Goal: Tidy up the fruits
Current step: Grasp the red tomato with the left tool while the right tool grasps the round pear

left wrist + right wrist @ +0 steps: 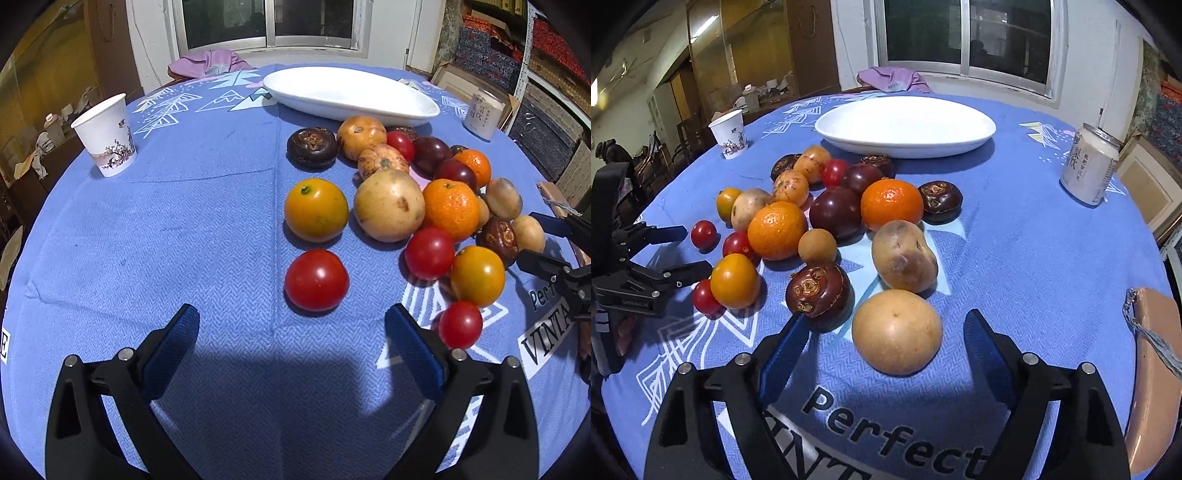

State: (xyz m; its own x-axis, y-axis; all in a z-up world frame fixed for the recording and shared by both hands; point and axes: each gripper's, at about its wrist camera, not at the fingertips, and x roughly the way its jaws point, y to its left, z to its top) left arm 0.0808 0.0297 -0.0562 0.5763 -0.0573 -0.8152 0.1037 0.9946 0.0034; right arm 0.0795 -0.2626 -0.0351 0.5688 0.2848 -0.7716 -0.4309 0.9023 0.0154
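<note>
Two oranges [777, 229], one white plate [905, 147], one cup [728, 134]; each hand-held gripper [886, 334] gapes wide, holding nothing.

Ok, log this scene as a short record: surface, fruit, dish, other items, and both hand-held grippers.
surface: table under a blue cloth
fruit: loose pile on the cloth, none in the dish; includes oranges, red tomatoes, dark purple fruits
dish: white oval dish, empty, behind the pile
other items: paper cup, drink can
left hand-held gripper: open, red tomato just ahead
right hand-held gripper: open, tan round fruit between the fingers, no visible contact
</note>
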